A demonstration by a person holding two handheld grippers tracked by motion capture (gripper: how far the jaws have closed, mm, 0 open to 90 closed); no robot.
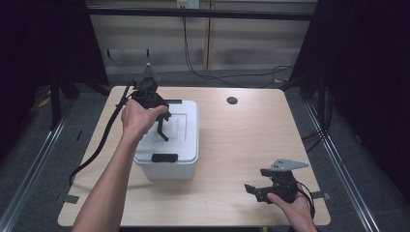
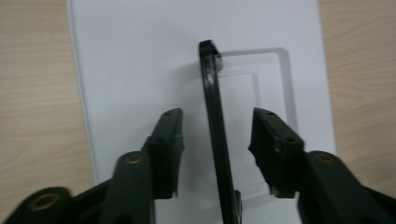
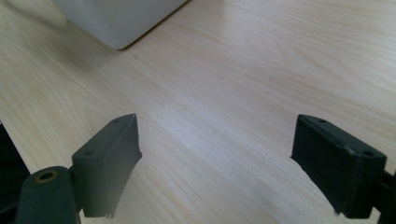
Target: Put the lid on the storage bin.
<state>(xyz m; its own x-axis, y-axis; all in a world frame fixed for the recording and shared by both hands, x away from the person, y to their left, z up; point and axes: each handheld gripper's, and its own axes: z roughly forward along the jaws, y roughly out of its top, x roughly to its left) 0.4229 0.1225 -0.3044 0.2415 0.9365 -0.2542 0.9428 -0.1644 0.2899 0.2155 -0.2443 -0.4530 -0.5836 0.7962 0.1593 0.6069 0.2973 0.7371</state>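
Observation:
A white plastic box [image 1: 176,152] with a lid [image 2: 130,56] stands on the left half of the wooden table [image 1: 241,140]. Its black carry handle [image 2: 208,70] stands up on edge above the lid. My left gripper [image 2: 217,114] points down over the lid [image 1: 165,118], with the handle between its jaws and a gap on each side, so it is open. My right gripper [image 1: 251,189] lies low near the table's front right corner, open, with bare wood between its jaws [image 3: 215,126].
A black latch [image 1: 164,157] sits on the box's near edge. A round hole [image 1: 232,100] lies in the tabletop at the back. The left gripper's cable [image 1: 99,145] trails off the left edge. A corner of the box [image 3: 116,23] shows ahead of the right gripper.

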